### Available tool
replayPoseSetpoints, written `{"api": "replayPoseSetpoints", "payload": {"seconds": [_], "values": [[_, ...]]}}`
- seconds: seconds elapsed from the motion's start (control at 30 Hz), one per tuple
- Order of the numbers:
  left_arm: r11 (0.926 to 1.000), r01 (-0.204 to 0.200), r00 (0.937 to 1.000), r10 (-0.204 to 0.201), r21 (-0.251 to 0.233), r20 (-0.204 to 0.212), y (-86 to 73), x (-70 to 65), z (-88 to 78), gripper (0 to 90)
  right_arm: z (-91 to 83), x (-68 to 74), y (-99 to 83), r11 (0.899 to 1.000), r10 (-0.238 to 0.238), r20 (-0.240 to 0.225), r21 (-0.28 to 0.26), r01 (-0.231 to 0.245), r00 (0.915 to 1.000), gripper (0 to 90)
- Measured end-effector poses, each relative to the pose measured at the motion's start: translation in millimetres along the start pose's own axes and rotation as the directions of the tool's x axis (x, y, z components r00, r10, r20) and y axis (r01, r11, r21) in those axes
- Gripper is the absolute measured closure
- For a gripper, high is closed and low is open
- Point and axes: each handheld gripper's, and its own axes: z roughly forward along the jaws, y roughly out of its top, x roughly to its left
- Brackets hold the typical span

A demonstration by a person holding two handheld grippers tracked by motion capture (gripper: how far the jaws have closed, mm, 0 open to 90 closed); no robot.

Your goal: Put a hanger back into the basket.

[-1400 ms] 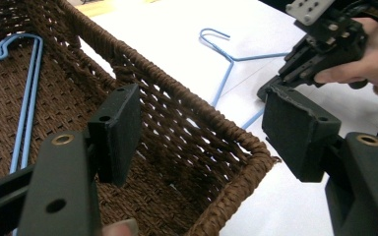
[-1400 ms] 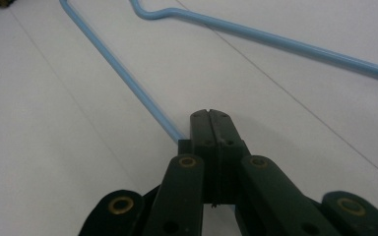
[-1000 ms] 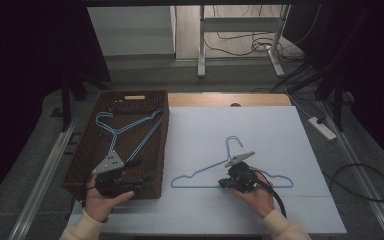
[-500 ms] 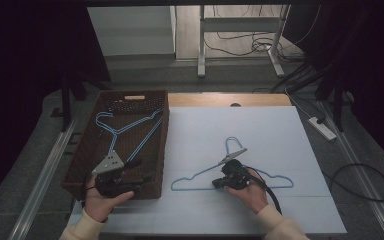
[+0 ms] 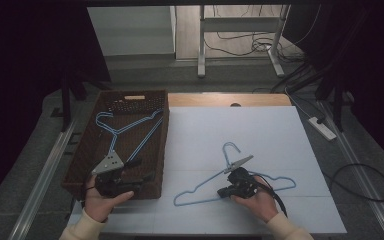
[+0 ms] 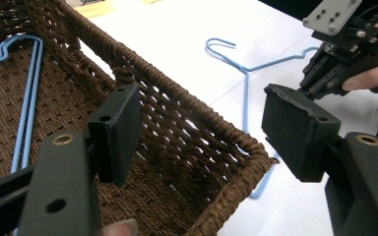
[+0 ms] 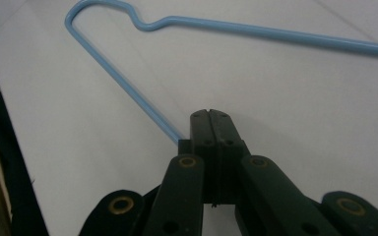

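Your right gripper [image 7: 210, 118] has its jaws pinched on the lower wire of the light-blue wire hanger [image 5: 207, 179], which lies flat on the white worktop [image 5: 260, 135]. Your left gripper [image 6: 202, 132] hovers, jaws spread and empty, over the near corner of the brown woven basket [image 5: 160, 150].

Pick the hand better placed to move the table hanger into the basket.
Right. The right gripper is already shut on the blue hanger lying on the white table. The left gripper hangs open over the basket corner, holding nothing.
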Motion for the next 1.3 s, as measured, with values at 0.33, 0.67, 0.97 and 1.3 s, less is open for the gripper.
{"api": "replayPoseSetpoints", "payload": {"seconds": [0.33, 0.67, 0.97, 1.3], "values": [[1.0, 0.001, 1.0, -0.001, 0.0, 0.0, 0.4, -0.4, -0.1, 32.2, -10.1, 4.3, -16.9, 0.999, -0.026, -0.024, 0.024, 0.026, 0.9994, 90.0], [1.0, 0.001, 1.0, -0.001, -0.003, 0.001, 0.2, -0.5, 0.6, 32.1, -32.0, -29.1, 5.3, 0.981, 0.072, 0.169, -0.191, -0.039, 0.9831, 70.7], [1.0, 0.003, 1.0, -0.003, -0.002, 0.004, -0.8, 0.8, 1.0, 31.8, -12.3, -65.6, 45.0, 0.969, 0.178, 0.243, -0.213, -0.127, 0.9534, 58.9], [1.0, 0.003, 1.0, -0.003, -0.004, 0.005, -1.1, 2.2, 0.1, 31.8, 13.6, -68.9, 71.0, 0.984, 0.159, 0.347, -0.133, -0.119, 0.9244, 67.1]]}}
